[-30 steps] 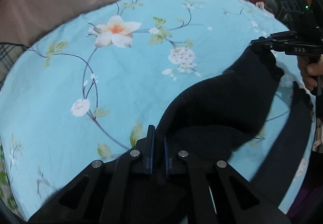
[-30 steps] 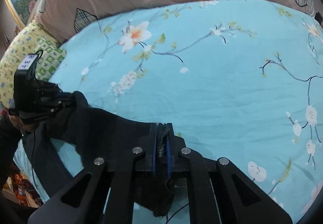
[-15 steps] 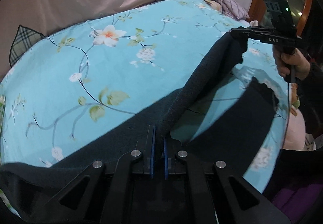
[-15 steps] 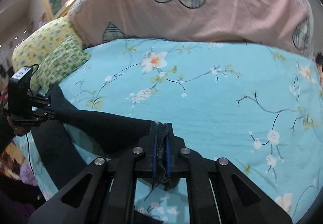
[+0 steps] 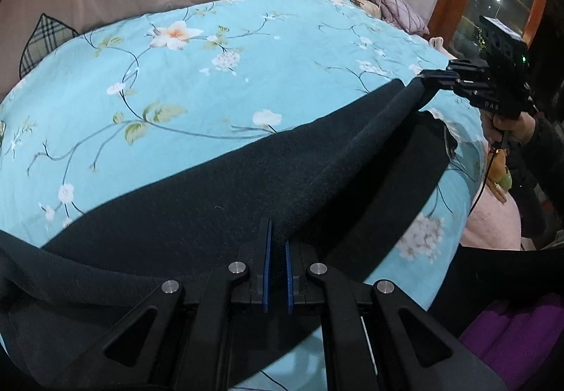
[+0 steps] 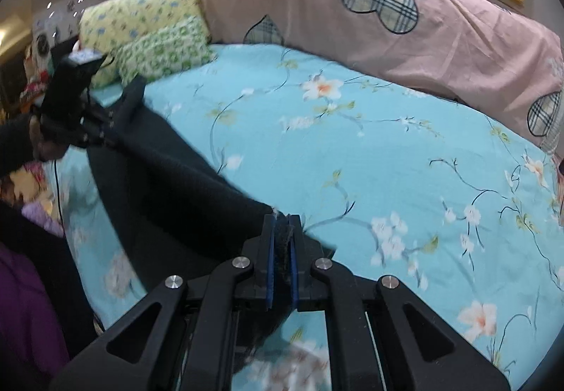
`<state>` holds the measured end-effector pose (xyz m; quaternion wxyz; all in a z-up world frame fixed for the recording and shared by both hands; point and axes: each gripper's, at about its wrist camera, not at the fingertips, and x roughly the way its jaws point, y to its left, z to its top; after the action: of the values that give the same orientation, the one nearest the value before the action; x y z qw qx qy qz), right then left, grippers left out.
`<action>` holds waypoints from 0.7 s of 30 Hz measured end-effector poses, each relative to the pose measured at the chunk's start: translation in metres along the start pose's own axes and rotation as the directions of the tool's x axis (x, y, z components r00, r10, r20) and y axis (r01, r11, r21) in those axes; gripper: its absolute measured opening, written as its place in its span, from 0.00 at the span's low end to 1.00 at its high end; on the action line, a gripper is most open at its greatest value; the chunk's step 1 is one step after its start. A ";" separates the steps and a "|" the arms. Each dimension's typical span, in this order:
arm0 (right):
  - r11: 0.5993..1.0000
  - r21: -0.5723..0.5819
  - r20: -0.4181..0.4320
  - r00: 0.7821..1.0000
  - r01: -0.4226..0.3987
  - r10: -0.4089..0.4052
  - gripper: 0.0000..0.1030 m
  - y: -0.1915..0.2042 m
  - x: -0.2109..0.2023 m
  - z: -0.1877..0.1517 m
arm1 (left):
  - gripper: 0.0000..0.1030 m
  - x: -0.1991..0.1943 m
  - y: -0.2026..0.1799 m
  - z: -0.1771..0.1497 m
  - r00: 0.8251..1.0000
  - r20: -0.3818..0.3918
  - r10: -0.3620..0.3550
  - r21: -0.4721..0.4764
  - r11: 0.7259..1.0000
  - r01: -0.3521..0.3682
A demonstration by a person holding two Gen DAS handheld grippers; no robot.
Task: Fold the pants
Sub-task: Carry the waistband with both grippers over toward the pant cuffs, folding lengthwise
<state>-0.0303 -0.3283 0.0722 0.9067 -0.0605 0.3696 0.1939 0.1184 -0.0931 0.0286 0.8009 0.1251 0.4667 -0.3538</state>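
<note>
The black pants (image 5: 218, 215) hang stretched above the blue flowered bed sheet (image 5: 197, 102), held by both grippers. My left gripper (image 5: 275, 246) is shut on one end of the cloth. My right gripper (image 6: 281, 236) is shut on the other end of the pants (image 6: 183, 200). In the left wrist view the right gripper (image 5: 428, 79) pinches the far end at the right. In the right wrist view the left gripper (image 6: 116, 141) holds the far end at the left. Part of the pants hangs below the held edge.
A pink quilt with plaid hearts (image 6: 370, 14) lies along the head of the bed. Yellow and green pillows (image 6: 151, 35) sit at the far left. The bed's near edge and a purple cloth (image 5: 511, 331) are at the right of the left wrist view.
Both grippers have moved apart and lifted. The pants, bunched a second ago, are now pulled out long and taut between them.
</note>
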 end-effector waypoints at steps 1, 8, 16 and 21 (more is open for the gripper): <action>1.000 -0.008 -0.002 1.000 0.006 -0.006 0.07 0.002 -0.002 -0.004 | 0.04 0.000 -0.001 -0.003 1.000 0.000 -0.004 -0.003 1.000 0.004; 0.999 -0.042 -0.010 1.000 0.015 -0.015 0.07 0.018 -0.017 -0.015 | 0.05 -0.001 -0.009 -0.020 1.000 -0.001 -0.019 -0.006 1.000 0.019; 0.998 -0.064 -0.074 0.997 0.015 -0.020 0.07 0.036 -0.016 -0.034 | 0.05 0.012 -0.011 -0.038 0.999 -0.028 -0.036 -0.028 0.999 0.036; 1.000 -0.029 -0.143 0.990 0.000 -0.004 0.08 0.037 -0.004 -0.046 | 0.06 0.024 -0.012 -0.043 0.998 -0.046 -0.033 -0.042 0.999 0.032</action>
<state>-0.0775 -0.3070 0.0428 0.8771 -0.0876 0.4308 0.1935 0.0894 -0.0894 -0.0129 0.7863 0.1093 0.4944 -0.3541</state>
